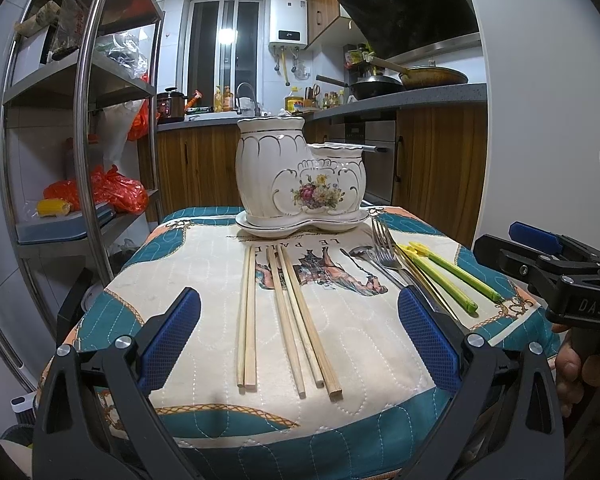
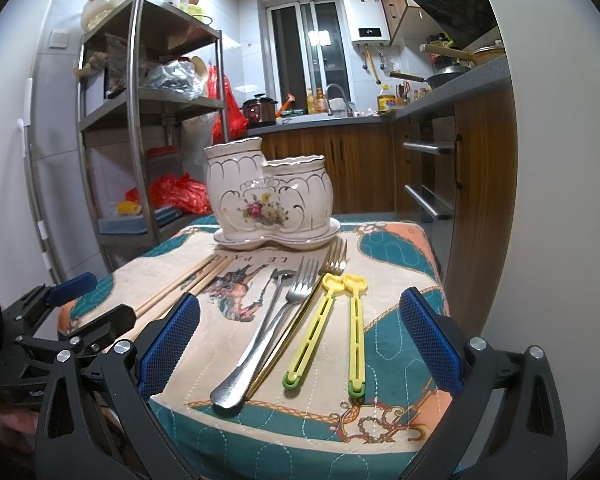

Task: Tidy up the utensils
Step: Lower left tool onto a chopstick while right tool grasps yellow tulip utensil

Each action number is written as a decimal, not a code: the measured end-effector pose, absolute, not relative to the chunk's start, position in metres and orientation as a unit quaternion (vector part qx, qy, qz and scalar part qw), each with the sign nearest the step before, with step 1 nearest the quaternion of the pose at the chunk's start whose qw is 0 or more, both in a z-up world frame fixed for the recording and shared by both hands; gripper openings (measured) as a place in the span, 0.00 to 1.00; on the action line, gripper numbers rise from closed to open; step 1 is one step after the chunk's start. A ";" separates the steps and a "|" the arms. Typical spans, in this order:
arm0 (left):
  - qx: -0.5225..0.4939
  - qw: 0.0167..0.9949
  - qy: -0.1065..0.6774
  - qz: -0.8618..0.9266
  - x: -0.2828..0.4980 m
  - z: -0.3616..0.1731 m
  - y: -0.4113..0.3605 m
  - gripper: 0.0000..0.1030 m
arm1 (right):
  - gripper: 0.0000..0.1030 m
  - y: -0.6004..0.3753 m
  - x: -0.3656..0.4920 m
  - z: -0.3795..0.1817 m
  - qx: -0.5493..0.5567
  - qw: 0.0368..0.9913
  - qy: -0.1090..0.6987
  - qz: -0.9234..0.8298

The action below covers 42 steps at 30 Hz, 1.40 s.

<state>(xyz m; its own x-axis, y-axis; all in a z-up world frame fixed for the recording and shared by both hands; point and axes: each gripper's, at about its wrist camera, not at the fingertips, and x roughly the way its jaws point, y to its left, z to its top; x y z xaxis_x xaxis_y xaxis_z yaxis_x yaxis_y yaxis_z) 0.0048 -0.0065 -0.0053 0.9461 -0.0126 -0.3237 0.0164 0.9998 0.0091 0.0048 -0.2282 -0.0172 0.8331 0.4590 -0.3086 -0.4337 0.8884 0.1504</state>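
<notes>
**Utensils laid out before the ceramic holder**

The wooden chopsticks (image 1: 284,320) lie in the centre of the left wrist view, four sticks side by side on the quilted cloth (image 1: 360,344), running lengthwise towards the two-pot ceramic holder (image 1: 300,176) at mid-frame. To their right lie a silver fork (image 1: 384,248), a spoon (image 1: 360,254) and two yellow-green plastic forks (image 1: 444,276), seen at a slant.

The right wrist view shows these head-on: the silver fork (image 2: 268,320) and spoon (image 2: 278,280) overlap at centre, a gold fork (image 2: 332,260) lies just beside them, and the plastic forks (image 2: 336,328) lie apart from each other at centre right. Here the chopsticks (image 2: 180,288) are partly hidden behind the fingers.

The left gripper (image 1: 300,336) has its blue pads spread wide either side of the chopsticks, holding nothing. The right gripper (image 2: 300,340) is likewise spread wide and empty, above the cutlery. A metal shelf rack (image 2: 140,120) stands at the left.
</notes>
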 end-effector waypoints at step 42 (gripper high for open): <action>-0.029 0.910 0.411 -0.042 0.124 -0.010 0.063 0.31 | 0.49 -0.231 0.049 -0.022 0.026 0.927 0.294 0.232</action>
